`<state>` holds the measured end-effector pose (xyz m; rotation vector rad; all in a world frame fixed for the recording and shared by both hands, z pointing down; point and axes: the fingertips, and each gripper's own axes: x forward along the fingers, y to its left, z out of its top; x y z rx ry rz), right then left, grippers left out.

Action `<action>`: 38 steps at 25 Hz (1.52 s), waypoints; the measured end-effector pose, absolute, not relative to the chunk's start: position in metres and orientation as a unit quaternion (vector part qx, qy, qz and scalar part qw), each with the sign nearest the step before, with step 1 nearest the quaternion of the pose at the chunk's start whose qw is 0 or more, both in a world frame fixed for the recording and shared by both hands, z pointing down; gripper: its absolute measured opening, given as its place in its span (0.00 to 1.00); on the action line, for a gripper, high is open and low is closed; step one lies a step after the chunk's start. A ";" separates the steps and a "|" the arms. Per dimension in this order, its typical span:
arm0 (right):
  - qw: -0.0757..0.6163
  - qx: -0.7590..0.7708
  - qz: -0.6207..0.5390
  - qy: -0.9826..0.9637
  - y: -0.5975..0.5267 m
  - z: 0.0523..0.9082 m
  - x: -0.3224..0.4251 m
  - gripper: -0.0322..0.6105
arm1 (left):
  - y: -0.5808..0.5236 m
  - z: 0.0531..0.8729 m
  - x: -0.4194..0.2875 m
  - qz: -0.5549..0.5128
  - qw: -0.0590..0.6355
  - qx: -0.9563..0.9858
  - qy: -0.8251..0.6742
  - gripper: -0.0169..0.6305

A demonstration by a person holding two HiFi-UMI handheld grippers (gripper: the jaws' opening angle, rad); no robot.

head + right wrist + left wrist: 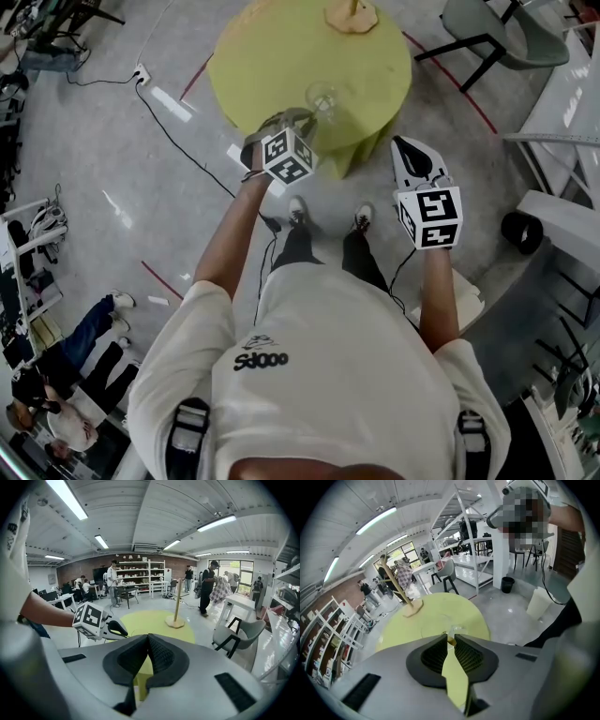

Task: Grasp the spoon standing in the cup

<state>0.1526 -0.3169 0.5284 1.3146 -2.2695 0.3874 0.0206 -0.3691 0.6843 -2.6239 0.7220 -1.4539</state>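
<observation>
Our left claw (298,119) pinches the spoon (451,641) by its thin gold handle top. It stands in the glass cup (323,97) near the table (272,56) edge. We reckon it's light, stiff and slippery, the cup fragile. Right claw (147,638) is pressed together, empty.

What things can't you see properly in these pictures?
- Spoon: the left gripper view shows only a gold bit between the tips of the left claw; the claw hides the rest.
- Cup: in the head view it is clear glass, too small and faint to see inside.
- Wooden stand: in the head view it is cut off by the top edge.
</observation>
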 end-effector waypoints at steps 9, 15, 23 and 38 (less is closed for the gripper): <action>0.246 0.487 0.131 -0.827 -0.312 0.521 0.160 0.09 | -0.374 0.672 0.021 -0.458 0.041 -0.849 0.259 0.10; 0.242 0.488 0.117 -0.831 -0.306 0.510 0.160 0.09 | -0.372 0.654 0.019 -0.439 0.045 -0.853 0.277 0.08; 0.238 0.479 0.072 -0.842 -0.308 0.479 0.154 0.09 | -0.376 0.591 0.007 -0.380 0.046 -0.863 0.330 0.08; 0.165 0.471 -0.008 -0.867 -0.310 0.390 0.117 0.09 | -0.342 0.461 -0.063 -0.263 0.064 -0.854 0.444 0.08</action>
